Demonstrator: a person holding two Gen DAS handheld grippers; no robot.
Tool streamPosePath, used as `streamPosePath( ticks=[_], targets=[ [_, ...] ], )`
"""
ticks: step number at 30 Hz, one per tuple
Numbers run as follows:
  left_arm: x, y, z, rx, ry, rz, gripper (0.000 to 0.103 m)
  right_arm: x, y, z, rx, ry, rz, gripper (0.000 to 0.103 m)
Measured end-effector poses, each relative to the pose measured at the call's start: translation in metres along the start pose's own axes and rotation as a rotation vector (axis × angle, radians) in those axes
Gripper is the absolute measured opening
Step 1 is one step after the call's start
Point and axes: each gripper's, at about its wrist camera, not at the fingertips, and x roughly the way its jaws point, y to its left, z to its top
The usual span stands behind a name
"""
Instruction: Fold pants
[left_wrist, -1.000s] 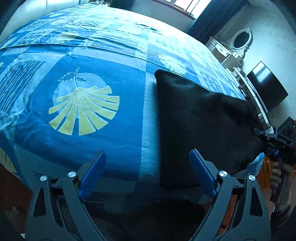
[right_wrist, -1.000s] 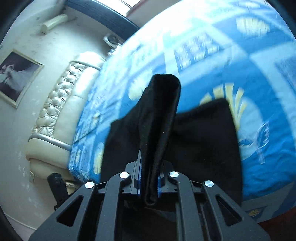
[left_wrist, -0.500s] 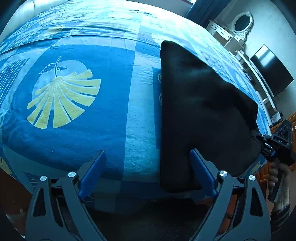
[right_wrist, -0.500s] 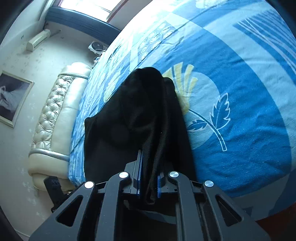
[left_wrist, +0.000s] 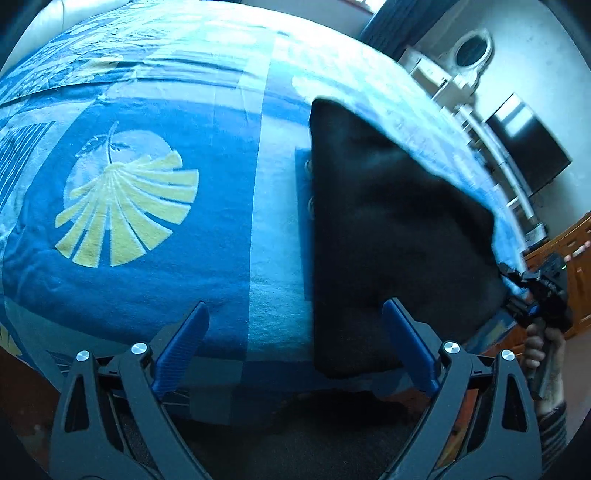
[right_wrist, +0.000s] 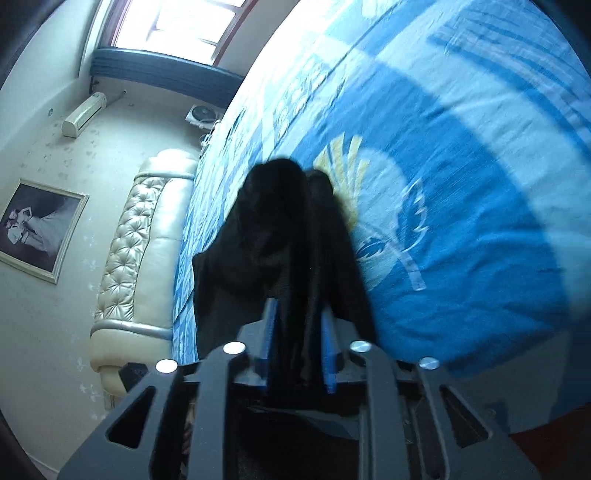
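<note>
The black pants (left_wrist: 391, 236) lie folded on the blue patterned bed (left_wrist: 155, 122), near its front right edge. My left gripper (left_wrist: 295, 350) is open and empty at the bed's near edge, its right finger beside the pants' near corner. My right gripper (right_wrist: 297, 354) is shut on a bunched edge of the pants (right_wrist: 280, 229), which drape forward onto the bed. The right gripper also shows in the left wrist view (left_wrist: 524, 299), at the pants' far right corner.
A padded cream headboard (right_wrist: 144, 236) and a framed picture (right_wrist: 37, 229) stand at the left in the right wrist view. A dresser with an oval mirror (left_wrist: 469, 51) and a television (left_wrist: 528, 144) line the wall beyond the bed. A wooden cabinet (left_wrist: 569, 251) is at the right.
The left gripper has moved closer to the pants' near edge, still open. The right gripper has lowered its held edge towards the bed, flattening the fold.
</note>
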Motion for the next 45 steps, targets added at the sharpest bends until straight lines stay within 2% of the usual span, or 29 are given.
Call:
streamPosePath(
  ticks=[1,2,5,7,14,19,20,21,24,25,27,29,38,45],
  targets=[
    [-0.007,0.004,0.0,-0.004,-0.011,-0.03,0.095,-0.008,0.001,-0.001,-0.001,-0.015,-0.004,0.072],
    [-0.01,0.006,-0.001,-0.005,-0.013,-0.051,0.095,-0.015,0.002,-0.002,-0.006,-0.029,-0.005,0.073],
    [-0.011,0.012,-0.002,-0.007,0.004,-0.121,0.095,-0.018,0.002,-0.008,-0.013,-0.018,-0.004,0.073],
    [-0.004,0.012,-0.003,-0.027,0.023,-0.137,0.095,-0.01,0.001,-0.012,-0.011,0.002,-0.004,0.073],
    [0.028,0.012,-0.007,-0.154,0.104,-0.278,0.095,0.023,-0.008,-0.021,0.016,0.083,0.012,0.073],
    [0.04,0.006,-0.005,-0.178,0.132,-0.337,0.095,0.028,-0.012,-0.026,0.04,0.063,0.061,0.074],
    [0.043,0.004,-0.004,-0.18,0.137,-0.349,0.094,0.028,-0.01,-0.027,0.025,0.063,0.053,0.073],
    [0.045,0.002,-0.003,-0.18,0.143,-0.36,0.085,0.03,-0.007,-0.028,-0.002,0.065,0.034,0.069],
    [0.054,-0.001,-0.003,-0.166,0.166,-0.317,0.057,0.032,-0.004,-0.031,-0.033,0.067,-0.015,0.053],
    [0.055,0.0,-0.002,-0.161,0.165,-0.311,0.053,0.032,-0.003,-0.031,-0.035,0.064,-0.013,0.048],
    [0.051,0.001,0.0,-0.159,0.154,-0.305,0.041,0.033,-0.001,-0.032,-0.04,0.059,-0.016,0.046],
    [0.046,0.001,0.002,-0.153,0.138,-0.294,0.035,0.034,0.001,-0.033,-0.045,0.054,-0.019,0.046],
    [0.023,0.004,0.007,-0.087,0.074,-0.168,0.029,0.051,0.023,-0.035,-0.078,0.078,-0.016,0.046],
    [-0.001,0.036,0.003,-0.138,0.031,-0.114,0.029,0.09,0.05,-0.041,-0.116,0.142,0.003,0.046]
  ],
)
